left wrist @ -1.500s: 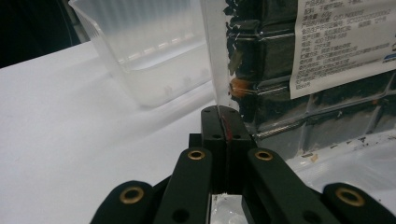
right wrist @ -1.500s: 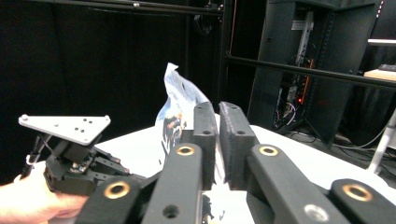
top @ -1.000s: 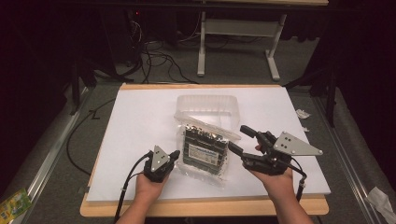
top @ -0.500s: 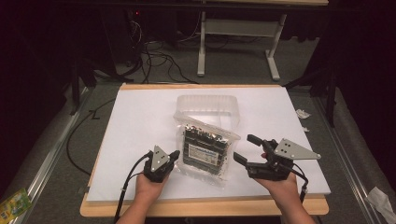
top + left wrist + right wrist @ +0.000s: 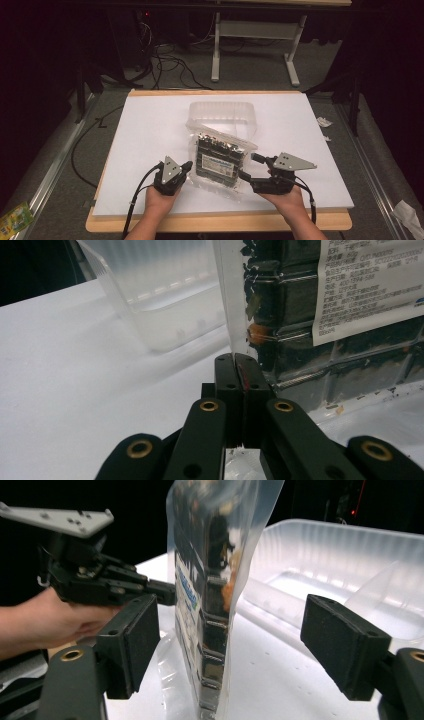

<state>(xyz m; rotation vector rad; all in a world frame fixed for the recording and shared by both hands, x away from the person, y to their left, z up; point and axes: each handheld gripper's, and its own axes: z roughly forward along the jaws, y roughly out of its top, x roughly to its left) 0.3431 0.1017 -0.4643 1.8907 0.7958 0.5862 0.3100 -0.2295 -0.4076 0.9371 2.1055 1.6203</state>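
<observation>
The clear pouch [image 5: 220, 161] is standing on the white surface [image 5: 150, 130], just in front of the clear plastic tray [image 5: 222, 112], and its film is catching glare, so the dark packets inside are hard to make out. In the left gripper view the pouch is running off the top and right edges, and the white label [image 5: 370, 285] on it is cut off there; its small printed lines are too blurred to read. In the high view a label with a blue band is showing on the pouch face, but its writing is too small to tell. In the right gripper view the pouch top is cut off and the tray behind it is partly hidden by the film.

The left tongs [image 5: 186, 166] are clamping the pouch's left edge seam, jaws pressed together on the thin film. The right tongs [image 5: 251, 166] are standing wide apart at the pouch's right side; in the right gripper view the pouch is rising between the two pads [image 5: 142, 630] without either pad pressing on it. Those jaws have just been closing a little.

Against the earlier high view, the right tongs are sitting lower and closer to the pouch's right edge, while the left tongs and the pouch are keeping their place beside the tray.
</observation>
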